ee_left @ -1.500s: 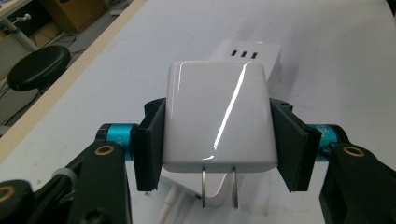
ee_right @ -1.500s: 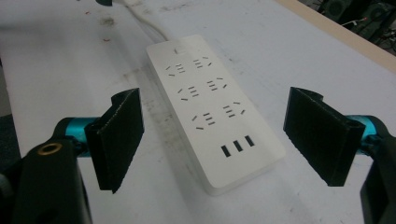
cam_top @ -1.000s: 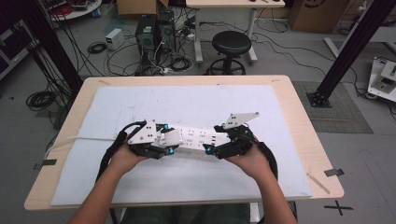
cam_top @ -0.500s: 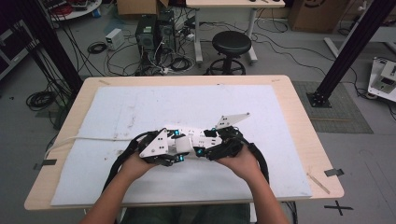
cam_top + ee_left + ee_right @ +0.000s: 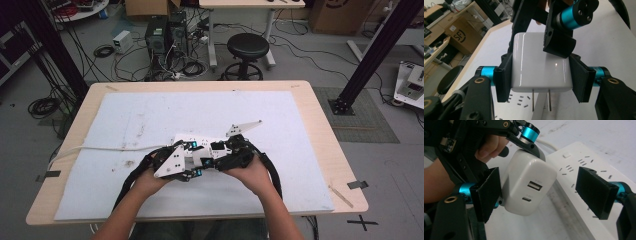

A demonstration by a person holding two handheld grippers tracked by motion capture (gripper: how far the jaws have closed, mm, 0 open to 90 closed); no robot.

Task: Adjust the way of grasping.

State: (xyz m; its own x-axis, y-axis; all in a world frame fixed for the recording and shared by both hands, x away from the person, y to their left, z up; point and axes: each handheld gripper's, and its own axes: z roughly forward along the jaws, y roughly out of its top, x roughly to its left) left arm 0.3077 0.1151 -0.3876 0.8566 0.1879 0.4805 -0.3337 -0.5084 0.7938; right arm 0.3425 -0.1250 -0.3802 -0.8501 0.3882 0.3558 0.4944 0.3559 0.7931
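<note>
Pinching the glossy white plastic charger block [image 5: 540, 63] by its sides, the left gripper [image 5: 541, 77] is held above the white power strip [image 5: 584, 177], apparently clear of it; the right gripper [image 5: 544, 193] is spread around the block.

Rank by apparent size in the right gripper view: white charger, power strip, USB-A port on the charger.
1. power strip, largest, though it runs out of frame, so its full length is unknown.
2. white charger, nearer the camera, which makes it look bigger than it is.
3. USB-A port, clearly smallest.
</note>
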